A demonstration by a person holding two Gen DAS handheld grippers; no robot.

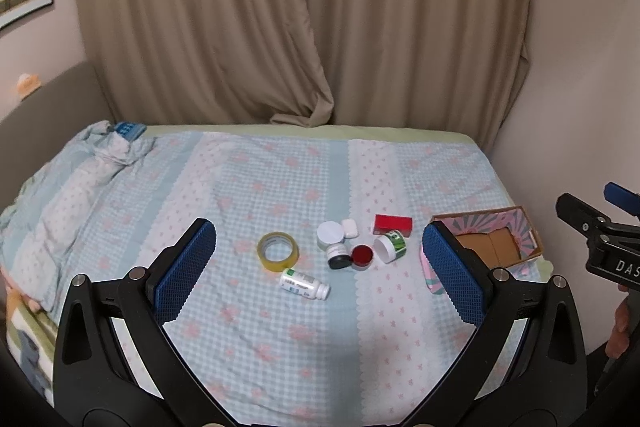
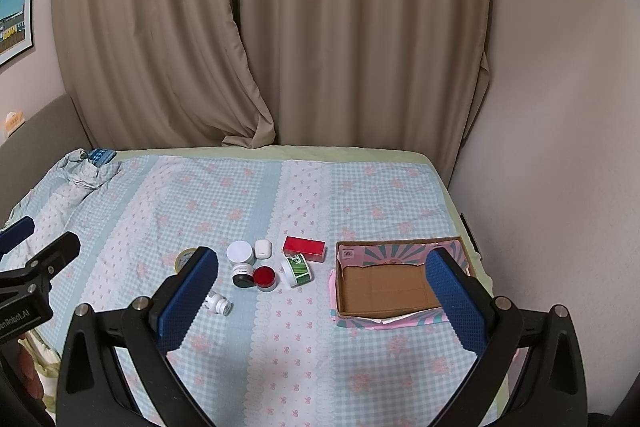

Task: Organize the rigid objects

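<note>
Small objects lie clustered on the bed: a yellow tape roll (image 1: pixel 277 251), a white pill bottle on its side (image 1: pixel 305 284) (image 2: pixel 216 302), a white-lidded jar (image 1: pixel 330 235) (image 2: pixel 240 252), a small white case (image 2: pixel 263 248), a dark jar (image 2: pixel 243 275), a red-lidded jar (image 2: pixel 265 278), a green-labelled tub on its side (image 2: pixel 297 269) and a red box (image 2: pixel 304 249). An empty cardboard box (image 2: pixel 388 289) (image 1: pixel 492 243) sits to their right. My left gripper (image 1: pixel 320 263) is open above the cluster. My right gripper (image 2: pixel 324 291) is open, between cluster and box.
The bed has a blue checked sheet (image 2: pixel 280 347). Crumpled bedding (image 1: pixel 100 155) lies at the far left. Beige curtains (image 2: pixel 280 27) hang behind, and a wall (image 2: pixel 560 147) runs along the right side close to the cardboard box.
</note>
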